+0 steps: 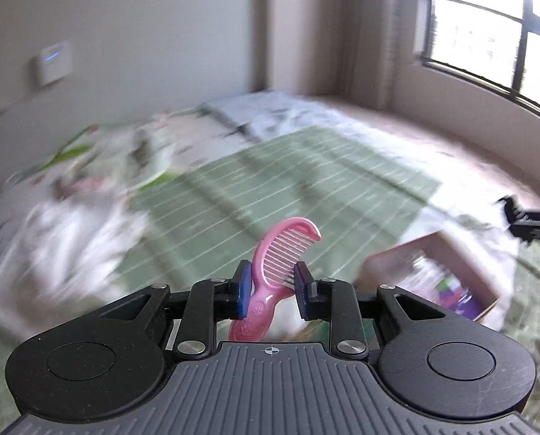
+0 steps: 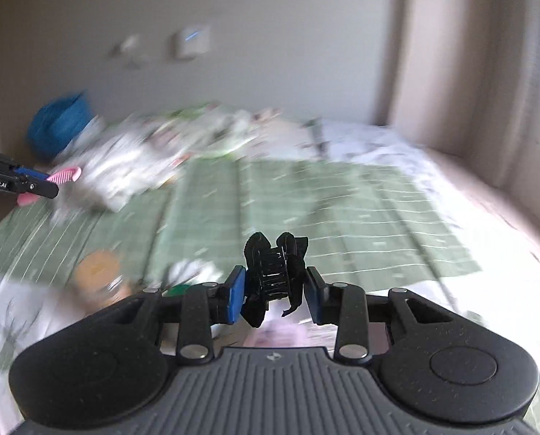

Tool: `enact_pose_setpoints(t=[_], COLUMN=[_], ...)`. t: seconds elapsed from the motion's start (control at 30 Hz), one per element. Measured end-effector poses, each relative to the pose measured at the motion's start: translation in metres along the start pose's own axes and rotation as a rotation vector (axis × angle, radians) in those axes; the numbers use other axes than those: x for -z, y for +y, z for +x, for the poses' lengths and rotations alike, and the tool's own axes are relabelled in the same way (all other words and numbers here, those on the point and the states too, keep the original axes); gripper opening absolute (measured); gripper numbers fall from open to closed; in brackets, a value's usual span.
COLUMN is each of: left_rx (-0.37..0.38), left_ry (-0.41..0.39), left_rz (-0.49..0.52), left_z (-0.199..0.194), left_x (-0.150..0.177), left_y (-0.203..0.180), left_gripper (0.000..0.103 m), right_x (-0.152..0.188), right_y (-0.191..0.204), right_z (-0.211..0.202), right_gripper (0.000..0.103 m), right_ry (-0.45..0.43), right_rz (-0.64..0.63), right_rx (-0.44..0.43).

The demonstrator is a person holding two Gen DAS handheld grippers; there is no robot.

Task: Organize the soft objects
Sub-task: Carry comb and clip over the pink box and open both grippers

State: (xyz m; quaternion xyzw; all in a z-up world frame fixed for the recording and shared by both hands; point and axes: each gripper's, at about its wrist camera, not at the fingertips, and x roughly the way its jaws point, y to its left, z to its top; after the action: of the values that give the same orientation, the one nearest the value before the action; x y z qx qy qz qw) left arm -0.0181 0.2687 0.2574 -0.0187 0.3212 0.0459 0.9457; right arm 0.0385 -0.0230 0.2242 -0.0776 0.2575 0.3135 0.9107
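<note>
In the left wrist view my left gripper point(image 1: 271, 282) is shut on a pink comb point(image 1: 280, 253). The comb's curved toothed end sticks up and forward, and its handle hangs below the blue pads. My right gripper point(image 2: 273, 286) is shut on a black hair claw clip point(image 2: 270, 272), held upright between its pads over the bed. From the right wrist view, the left gripper point(image 2: 50, 183) with the pink comb point(image 2: 67, 174) shows at the far left. My right gripper point(image 1: 509, 217) shows at the right edge of the left wrist view.
A green striped sheet point(image 1: 288, 181) covers the bed, with a crumpled floral blanket point(image 2: 143, 159) at its far left. A cardboard box point(image 1: 451, 253) holding purple items lies lower right. A blue bag point(image 2: 59, 123) and an orange round item point(image 2: 96, 272) are blurred. There is a window point(image 1: 487, 29) at the right.
</note>
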Motion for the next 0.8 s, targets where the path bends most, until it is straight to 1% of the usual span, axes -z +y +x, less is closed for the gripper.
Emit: enact_pose_setpoints(t=[0.03, 0.1, 0.17, 0.2, 0.23, 0.27, 0.3, 0.33, 0.43, 0.47, 0.53, 0.6, 0.67, 0.73, 0.8], left_rx=[0.037, 0.113, 0.184, 0.229, 0.28, 0.344, 0.387, 0.39, 0.318, 0.305, 0.286, 0.282, 0.254, 0.215, 0.162], left_ry=[-0.006, -0.003, 0.028, 0.064, 0.117, 0.188, 0.234, 0.241, 0.195, 0.177, 0.172, 0.179, 0.172, 0.171, 0.211], left_rz=[0.019, 0.05, 0.06, 0.046, 0.015, -0.03, -0.082, -0.115, -0.123, -0.132, -0.16, -0.165, -0.15, -0.135, -0.116], left_z=[0.013, 0.041, 0.074, 0.094, 0.114, 0.136, 0.154, 0.164, 0.167, 0.162, 0.148, 0.124, 0.093, 0.059, 0.037], left_x=[-0.007, -0.018, -0.024, -0.025, -0.023, -0.022, -0.018, -0.014, -0.001, 0.004, 0.013, 0.026, 0.043, 0.063, 0.089], left_y=[-0.02, -0.062, -0.107, -0.125, -0.136, -0.146, -0.152, -0.154, -0.154, -0.147, -0.122, -0.099, -0.074, -0.05, -0.027], left_gripper=[0.028, 0.028, 0.028, 0.029, 0.029, 0.029, 0.031, 0.03, 0.029, 0.029, 0.028, 0.029, 0.029, 0.029, 0.029], right_x=[0.001, 0.005, 0.014, 0.02, 0.026, 0.033, 0.04, 0.044, 0.052, 0.052, 0.054, 0.056, 0.058, 0.06, 0.063], right_y=[-0.019, -0.048, -0.072, -0.084, -0.092, -0.099, -0.104, -0.107, -0.107, -0.108, -0.11, -0.108, -0.101, -0.087, -0.068], right_z=[0.002, 0.011, 0.02, 0.026, 0.031, 0.038, 0.043, 0.047, 0.054, 0.054, 0.052, 0.051, 0.05, 0.05, 0.052], right_gripper=[0.034, 0.034, 0.034, 0.034, 0.035, 0.036, 0.038, 0.039, 0.047, 0.05, 0.053, 0.053, 0.053, 0.054, 0.056], right_ry=[0.007, 0.033, 0.048, 0.07, 0.087, 0.115, 0.147, 0.166, 0.179, 0.175, 0.166, 0.168, 0.176, 0.187, 0.203], right_rz=[0.053, 0.111, 0.159, 0.192, 0.218, 0.241, 0.256, 0.258, 0.233, 0.237, 0.262, 0.272, 0.255, 0.22, 0.183], right_rx=[-0.006, -0.001, 0.003, -0.006, -0.02, -0.04, -0.055, -0.056, -0.028, -0.027, -0.038, -0.047, -0.047, -0.041, -0.05])
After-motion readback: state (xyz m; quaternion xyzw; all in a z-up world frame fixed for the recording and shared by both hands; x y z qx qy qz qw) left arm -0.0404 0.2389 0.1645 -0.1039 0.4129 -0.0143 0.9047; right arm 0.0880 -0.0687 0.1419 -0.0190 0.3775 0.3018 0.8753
